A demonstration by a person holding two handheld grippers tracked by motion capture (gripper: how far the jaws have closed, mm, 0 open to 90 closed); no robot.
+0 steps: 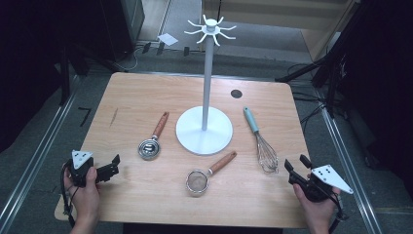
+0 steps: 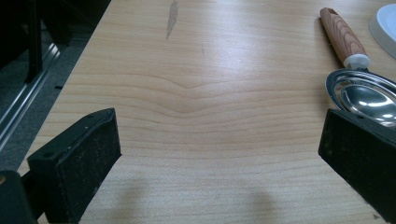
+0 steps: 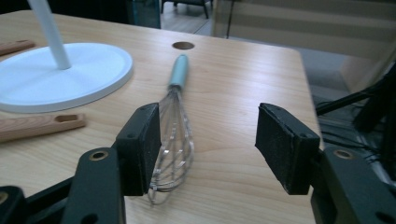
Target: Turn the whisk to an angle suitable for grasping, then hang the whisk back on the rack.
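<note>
A white rack (image 1: 208,73) with hooked arms at its top stands on a round base (image 1: 203,130) mid-table. Left of the base lies a steel measuring spoon (image 1: 149,148) with a wooden handle, also in the left gripper view (image 2: 362,93). In front of the base lies a small mesh strainer (image 1: 197,181) with a wooden handle. A wire whisk (image 1: 266,155) with a teal handle lies to the right (image 3: 173,140). My left gripper (image 1: 115,165) rests open at the front left, nothing between its jaws. My right gripper (image 1: 294,165) stands open at the front right, just beside the whisk's wires.
The wooden table (image 1: 146,97) has a dark round hole (image 1: 236,93) near the back right. Dark stands and cables line the floor on both sides. A white paper (image 1: 167,39) lies on the floor behind the table.
</note>
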